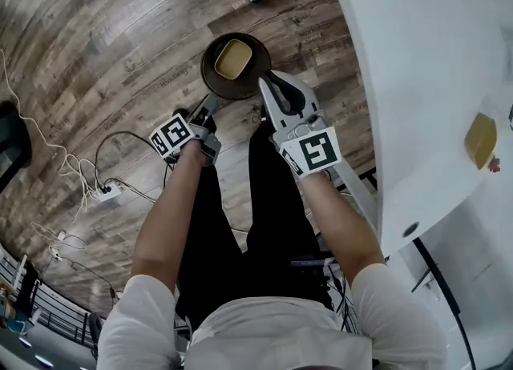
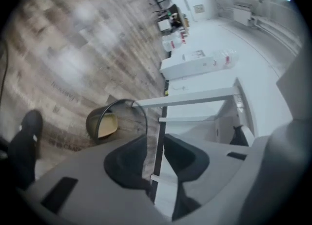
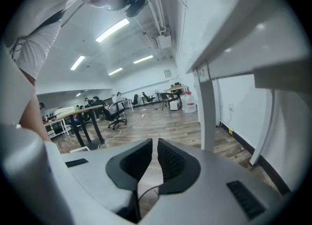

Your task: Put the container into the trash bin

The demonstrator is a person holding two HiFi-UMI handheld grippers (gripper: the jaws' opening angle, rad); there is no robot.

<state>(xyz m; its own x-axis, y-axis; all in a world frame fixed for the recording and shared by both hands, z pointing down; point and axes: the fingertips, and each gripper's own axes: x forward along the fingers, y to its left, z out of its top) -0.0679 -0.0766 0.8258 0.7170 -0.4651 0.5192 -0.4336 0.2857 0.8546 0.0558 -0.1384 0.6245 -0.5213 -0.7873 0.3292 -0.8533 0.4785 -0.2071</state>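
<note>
Your left gripper [image 2: 155, 143] parted, right gripper [image 3: 155, 147] closed, both empty, wood floor [image 1: 120, 24], one container [image 1: 233, 58] inside one trash bin [image 1: 211, 78].

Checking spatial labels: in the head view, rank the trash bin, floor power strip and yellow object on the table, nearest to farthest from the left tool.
1. The trash bin, just ahead of the left tool.
2. The power strip, on the floor, lower left.
3. The yellow object, far right on the white table.
</note>
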